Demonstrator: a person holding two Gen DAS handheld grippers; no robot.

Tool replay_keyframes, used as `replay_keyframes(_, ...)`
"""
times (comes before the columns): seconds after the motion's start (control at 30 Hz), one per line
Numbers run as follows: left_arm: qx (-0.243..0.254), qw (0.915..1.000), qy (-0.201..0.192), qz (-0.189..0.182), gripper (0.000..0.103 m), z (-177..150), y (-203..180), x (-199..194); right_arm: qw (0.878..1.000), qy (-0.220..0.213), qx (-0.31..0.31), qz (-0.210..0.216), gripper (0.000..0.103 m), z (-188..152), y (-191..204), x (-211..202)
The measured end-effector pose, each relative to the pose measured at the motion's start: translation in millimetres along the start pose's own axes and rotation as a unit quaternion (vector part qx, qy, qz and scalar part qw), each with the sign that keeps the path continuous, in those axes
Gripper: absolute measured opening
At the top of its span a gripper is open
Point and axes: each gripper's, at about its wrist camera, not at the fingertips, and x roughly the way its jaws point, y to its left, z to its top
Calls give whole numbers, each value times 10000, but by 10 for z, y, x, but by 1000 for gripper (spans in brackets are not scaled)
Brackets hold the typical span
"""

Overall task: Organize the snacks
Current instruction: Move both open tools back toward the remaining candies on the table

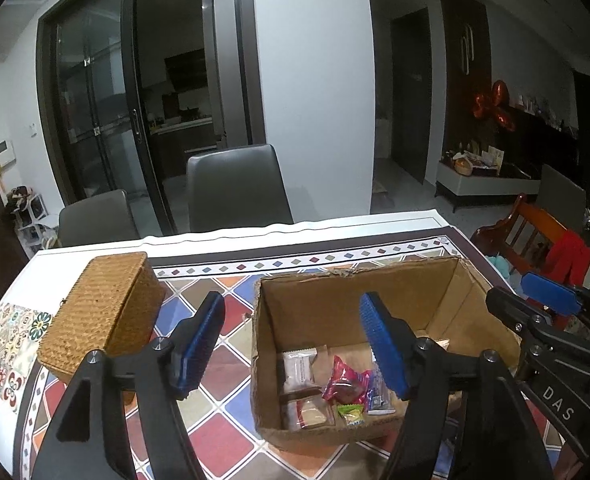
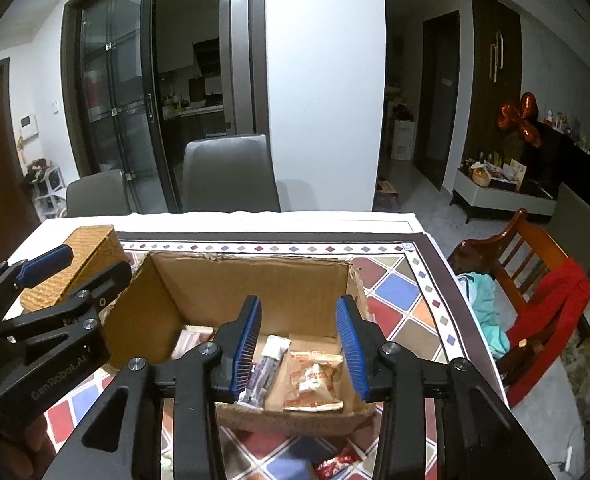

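An open cardboard box point(image 1: 307, 304) stands on the patterned table mat and holds several wrapped snacks: a white packet point(image 1: 298, 370), a red wrapper point(image 1: 345, 384), a small green one point(image 1: 351, 414). The right wrist view shows the box point(image 2: 255, 284) with an orange-and-white snack bag point(image 2: 315, 380) and a clear packet point(image 2: 265, 372). My left gripper point(image 1: 293, 346) is open and empty above the box's left wall. My right gripper point(image 2: 299, 348) is open and empty above the box's near right part. A red snack packet point(image 2: 335, 466) lies on the mat in front of the box.
A closed wicker box point(image 1: 103, 316) sits left of the cardboard box. Grey chairs point(image 1: 235, 188) stand behind the table. A wooden chair point(image 2: 535, 276) with red and teal clothes stands to the right of the table edge.
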Motion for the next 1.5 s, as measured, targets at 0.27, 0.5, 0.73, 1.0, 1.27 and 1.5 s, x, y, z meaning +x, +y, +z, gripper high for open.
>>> replay_keyframes(0.27, 19, 10000, -66, 59, 69, -49, -32, -211, 10000, -79, 30, -19, 41, -48, -16, -215)
replay_keyframes(0.5, 58, 9999, -116, 113, 70, -112, -59, -373, 9998, -179, 75, -53, 51, -116, -52, -400)
replay_keyframes(0.73, 60, 9998, -142, 124, 70, -199, -88, -521, 9997, -221, 64, -48, 51, -193, -67, -545)
replay_keyframes(1.0, 72, 9997, -197, 125, 70, -299, -112, -687, 9995, -314, 34, -65, 51, -266, -76, -735)
replay_keyframes(1.27, 76, 9996, -220, 136, 70, -385, -115, -805, 9994, -348, -11, -51, 51, -349, -31, -881)
replay_keyframes(1.5, 81, 9996, -234, 144, 70, -469, -97, -916, 9993, -372, -43, -26, 51, -413, 8, -984)
